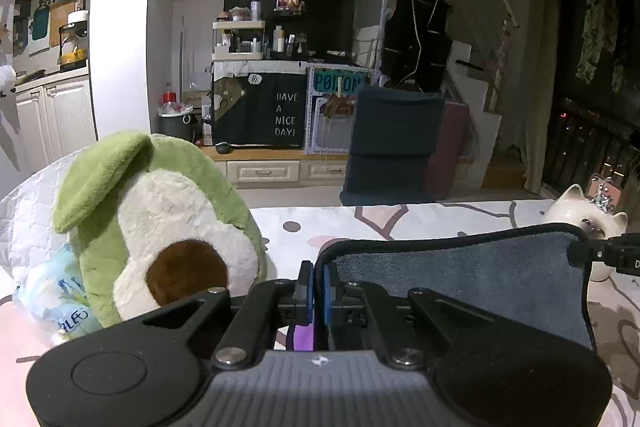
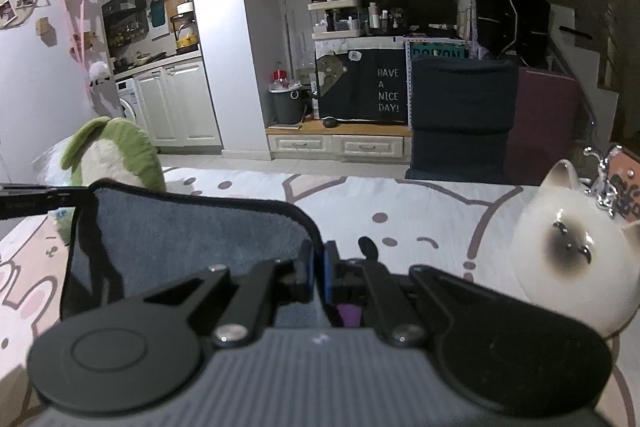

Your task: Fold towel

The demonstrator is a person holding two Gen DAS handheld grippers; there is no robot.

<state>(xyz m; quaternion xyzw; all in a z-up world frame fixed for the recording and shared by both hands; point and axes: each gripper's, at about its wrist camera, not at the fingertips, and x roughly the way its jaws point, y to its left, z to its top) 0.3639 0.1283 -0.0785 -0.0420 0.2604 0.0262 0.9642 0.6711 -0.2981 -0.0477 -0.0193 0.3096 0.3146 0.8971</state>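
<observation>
A grey-blue towel (image 1: 460,279) with a dark hem is held up above the patterned bed sheet (image 1: 360,223). My left gripper (image 1: 318,287) is shut on the towel's left corner, blue pads pressed together. In the right wrist view the towel (image 2: 192,239) stretches to the left, and my right gripper (image 2: 319,275) is shut on its right corner. The right gripper's tip (image 1: 612,253) shows at the towel's far corner in the left wrist view, and the left gripper's tip (image 2: 40,199) shows at the left edge of the right wrist view.
A green avocado plush (image 1: 160,227) sits on the bed to the left, with a light blue packet (image 1: 56,291) beside it. A white ceramic cat (image 2: 576,247) stands on the right. Beyond the bed's far edge are a dark folded chair (image 1: 394,143) and cabinets.
</observation>
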